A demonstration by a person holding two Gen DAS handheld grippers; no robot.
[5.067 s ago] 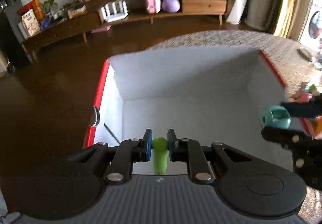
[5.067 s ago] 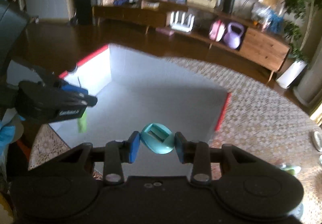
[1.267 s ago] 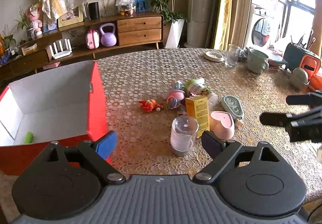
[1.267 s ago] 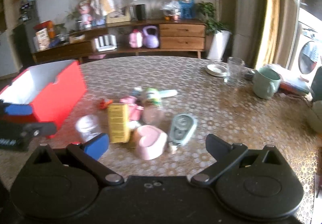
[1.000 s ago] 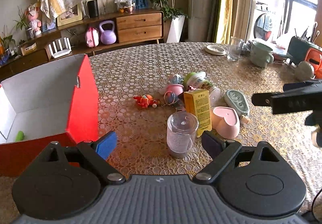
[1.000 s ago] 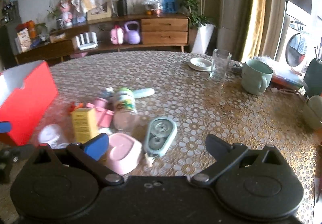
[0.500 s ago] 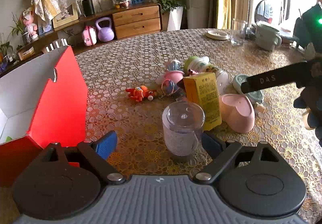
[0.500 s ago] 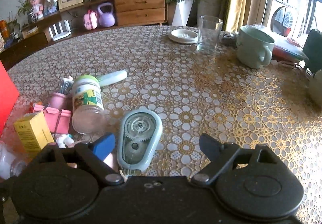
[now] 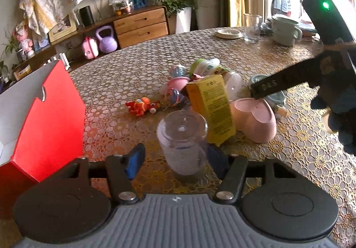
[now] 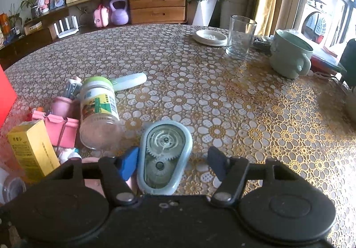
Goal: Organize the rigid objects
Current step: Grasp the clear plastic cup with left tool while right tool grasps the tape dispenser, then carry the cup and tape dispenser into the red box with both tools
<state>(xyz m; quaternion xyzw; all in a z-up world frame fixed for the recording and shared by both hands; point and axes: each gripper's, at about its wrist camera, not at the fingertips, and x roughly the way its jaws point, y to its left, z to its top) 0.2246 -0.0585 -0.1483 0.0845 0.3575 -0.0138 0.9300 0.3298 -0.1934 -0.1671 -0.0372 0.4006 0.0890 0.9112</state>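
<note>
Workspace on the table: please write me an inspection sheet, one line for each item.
Surface: round table under a lace-pattern cover.
Job's things: clear cup, yellow box, pink heart dish, correction tape dispenser, jar lying on its side, red box.
Clutter: mug, glass, saucer.
Grippers: left gripper around the cup, right gripper around the dispenser; both just closing, gaps remain.
Cables: nothing seen.
Surroundings: sideboard, kettlebell, plants.

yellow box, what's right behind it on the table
Behind the yellow box lie a green-capped jar and a pink cup. The box covers the lower part of both, so whatever sits directly behind it is hidden.
</note>
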